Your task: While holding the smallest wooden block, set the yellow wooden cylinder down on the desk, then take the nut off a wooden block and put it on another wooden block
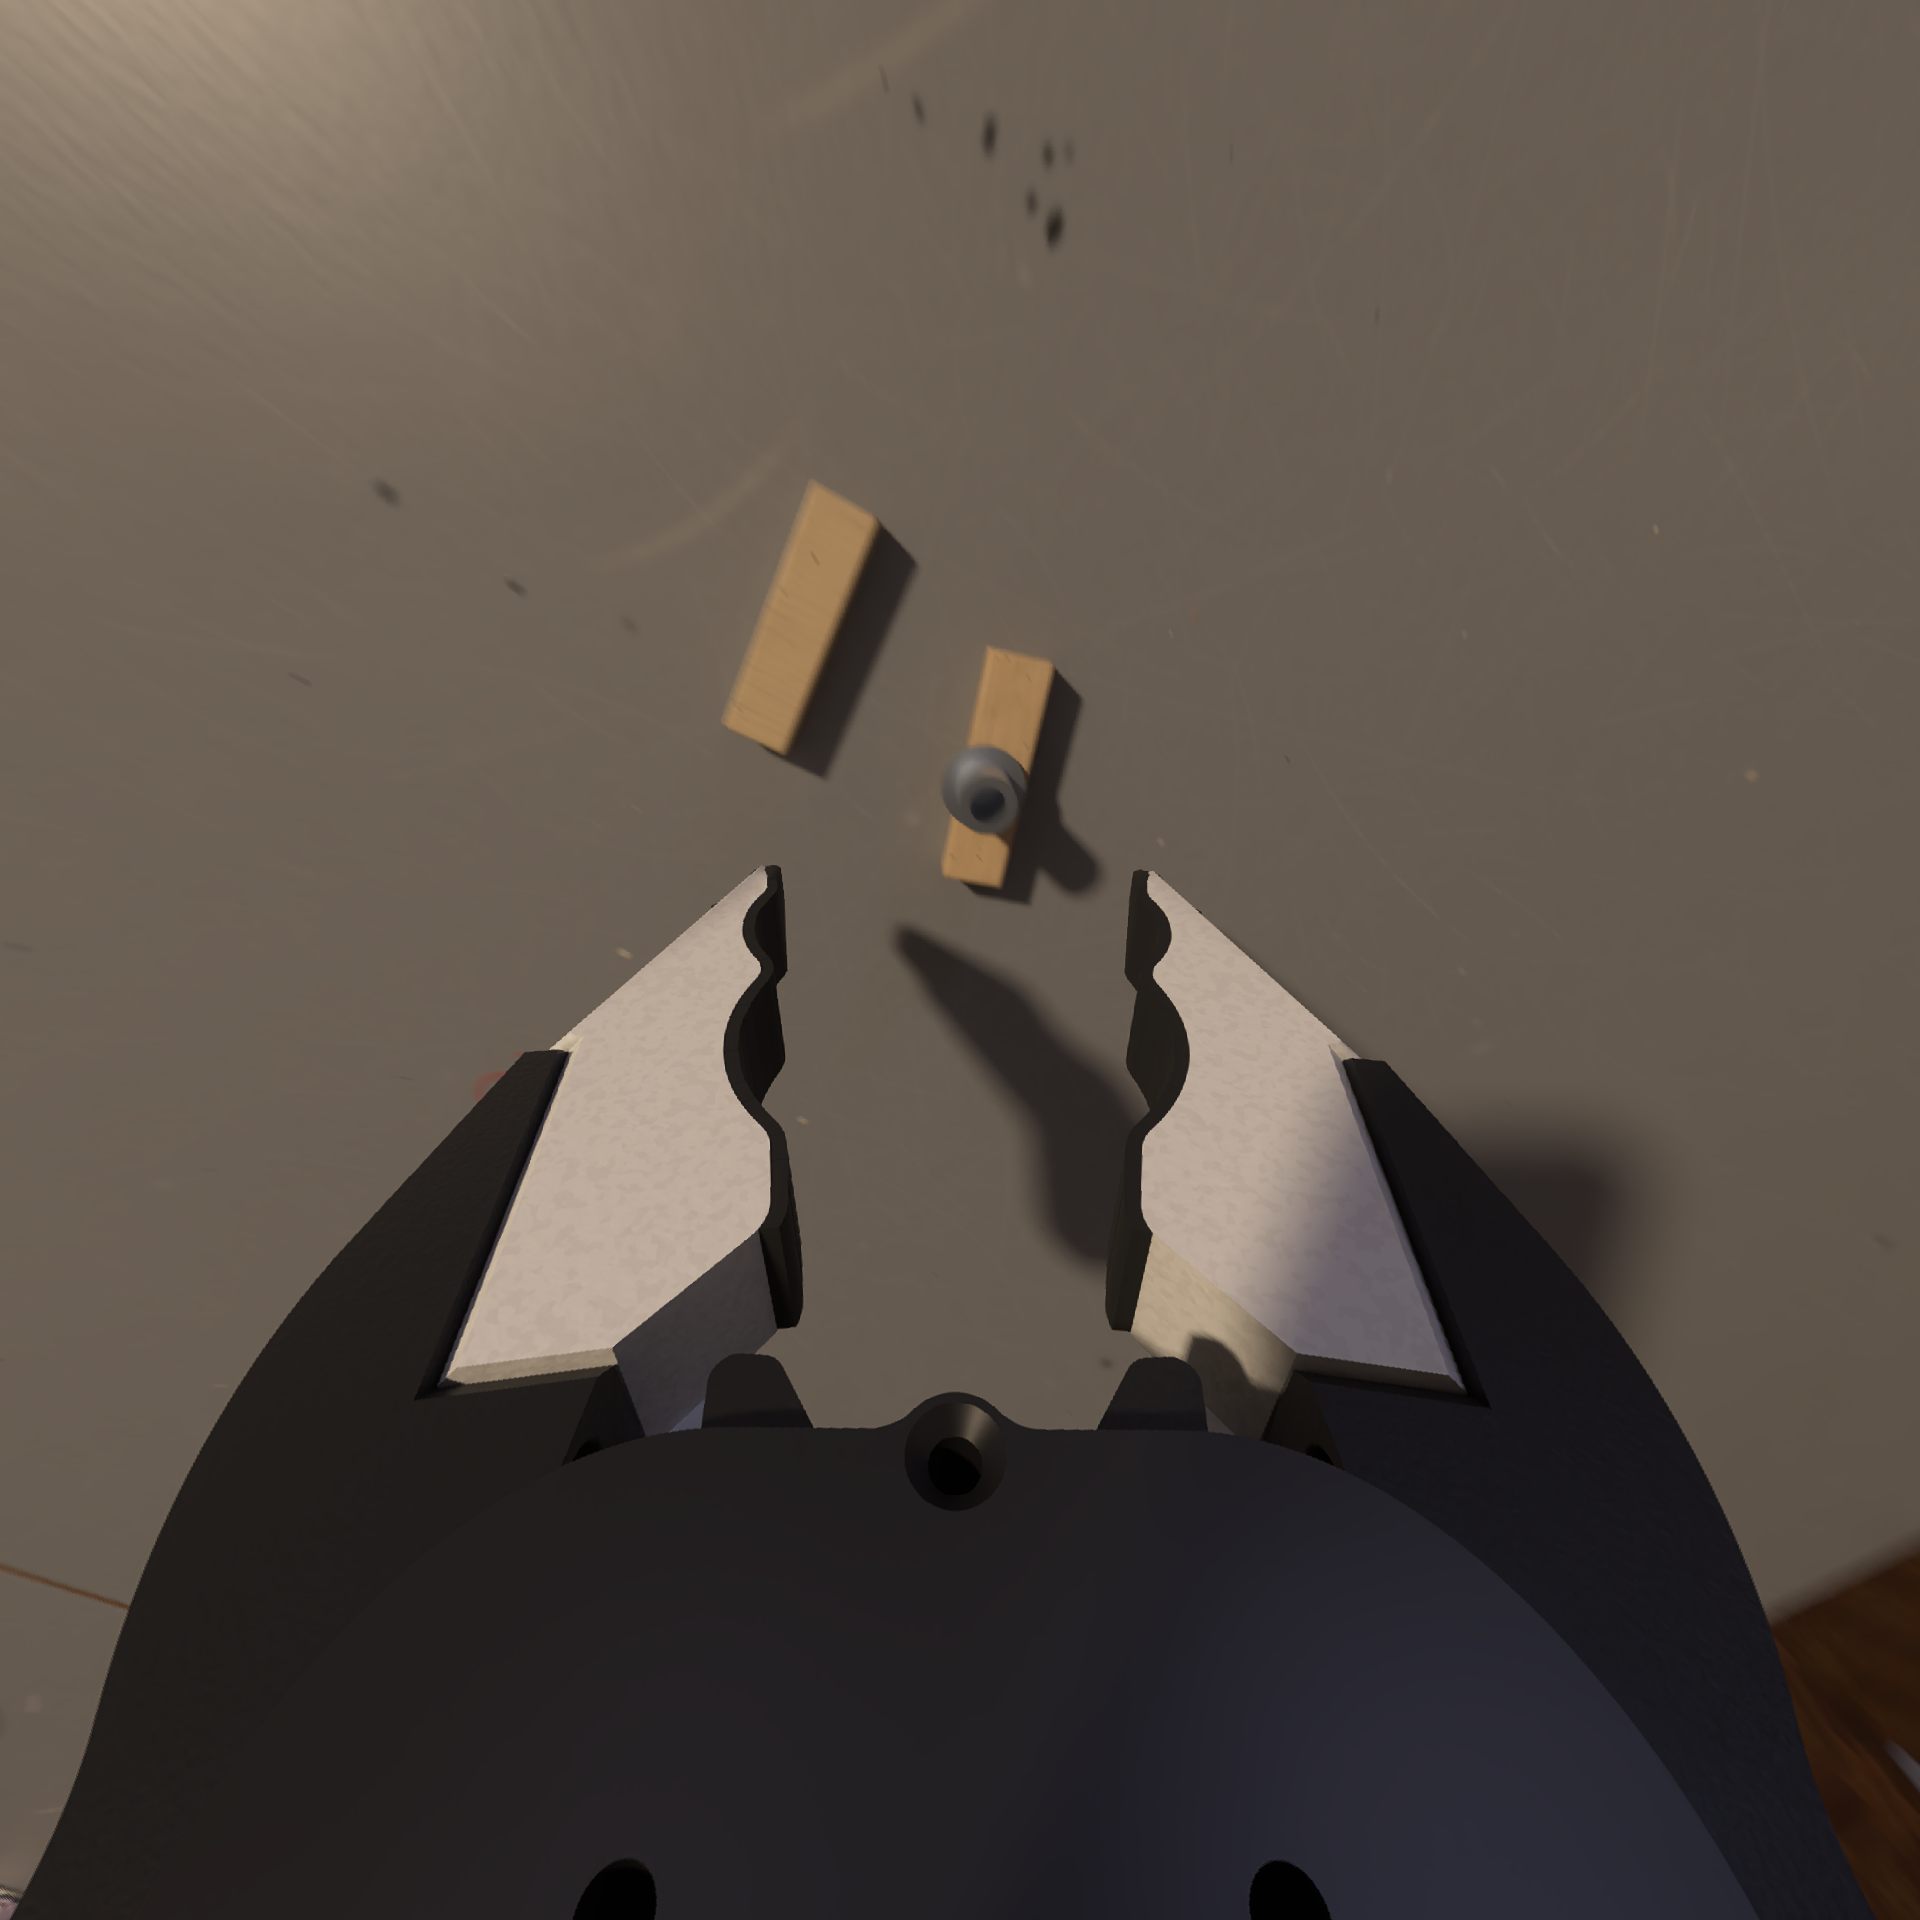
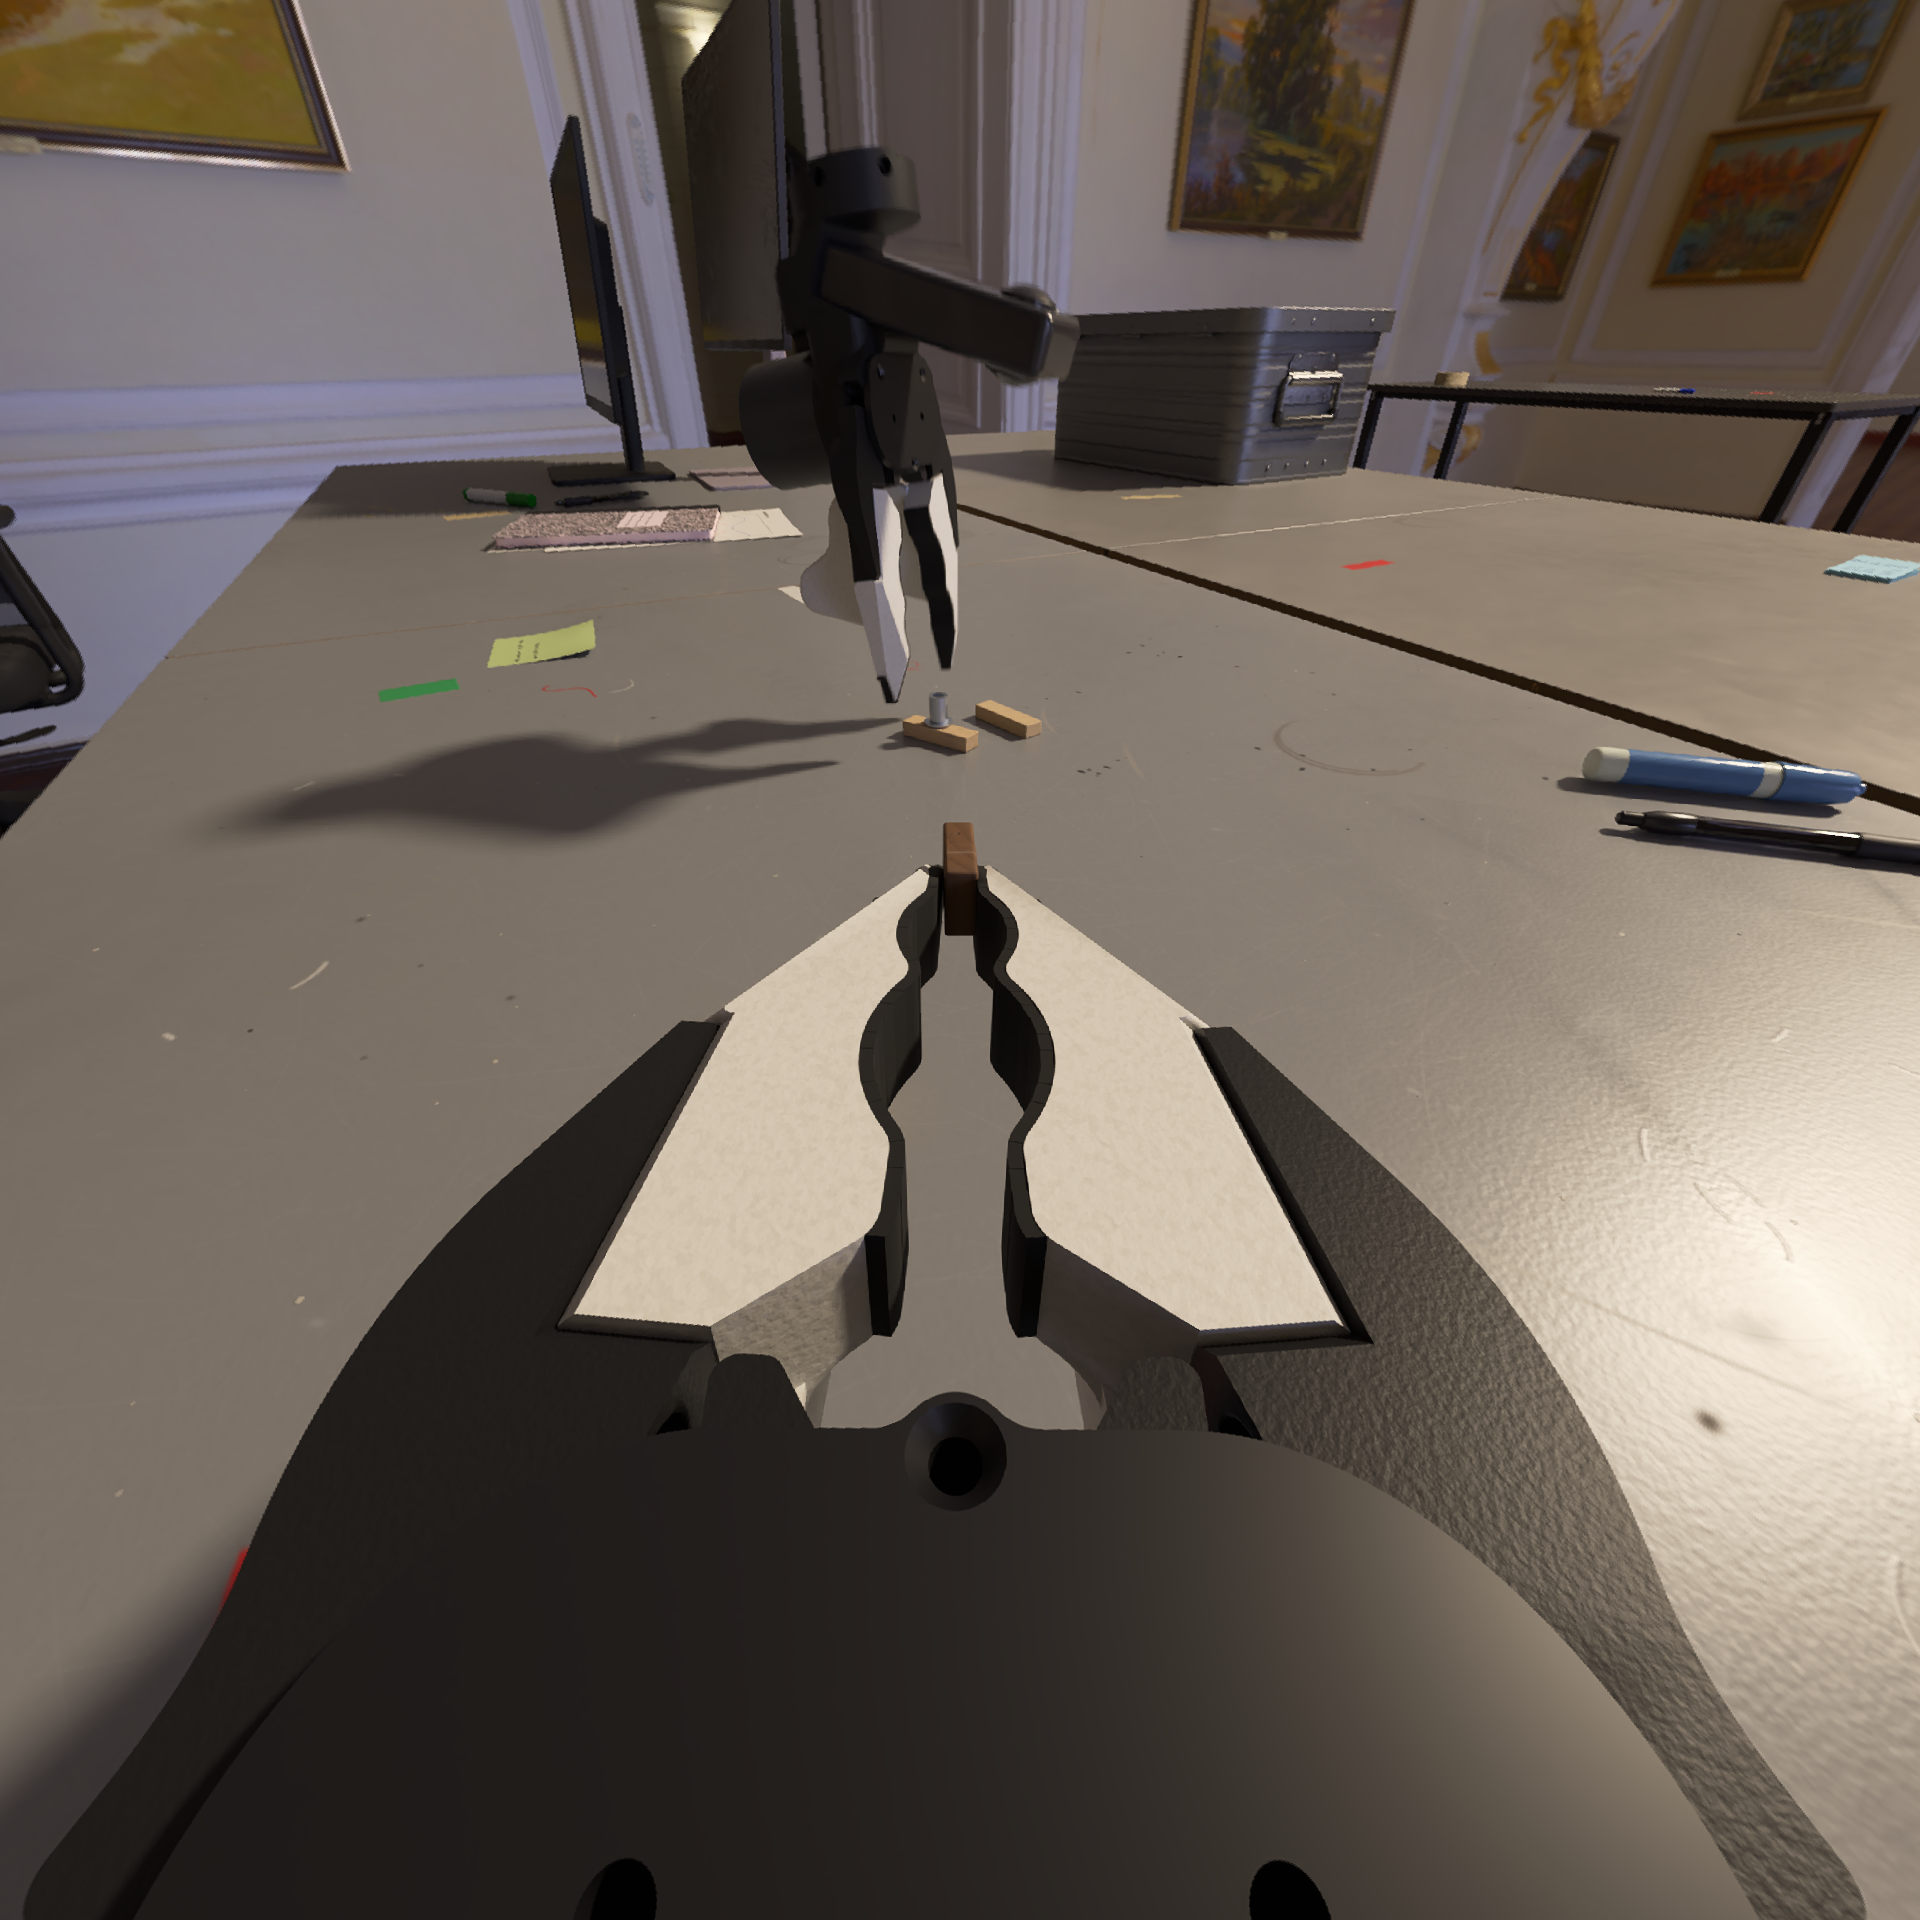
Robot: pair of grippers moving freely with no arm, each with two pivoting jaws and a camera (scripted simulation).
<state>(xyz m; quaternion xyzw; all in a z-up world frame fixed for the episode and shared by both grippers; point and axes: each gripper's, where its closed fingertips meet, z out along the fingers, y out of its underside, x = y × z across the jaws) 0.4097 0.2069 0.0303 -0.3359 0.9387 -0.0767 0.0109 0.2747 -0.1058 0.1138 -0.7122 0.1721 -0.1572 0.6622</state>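
- The left gripper (image 1: 956, 883) points steeply down at the desk (image 1: 1455, 623), hanging above it with its fingers spread apart and nothing between them.
- In the right wrist view the left gripper (image 2: 916, 681) hangs tips-down just above the nut (image 2: 939, 709), not touching it.
- The nut (image 1: 982, 795) stands upright on the shorter block (image 1: 1000, 769), near the end closest to the left gripper.
- A longer block (image 1: 802, 615) lies flat just beside the shorter one, apart from it and bare on top.
- The right gripper (image 2: 958, 873) lies low and nearly level over the desk, aimed at the two blocks.
- Its fingers are clamped on the small block (image 2: 958, 868), which stands upright between the tips and juts above them.
- The yellow cylinder cannot be seen in either view.
- A blue marker (image 2: 1720, 779) and a black pen (image 2: 1766, 836) lie on the desk, well to the right.
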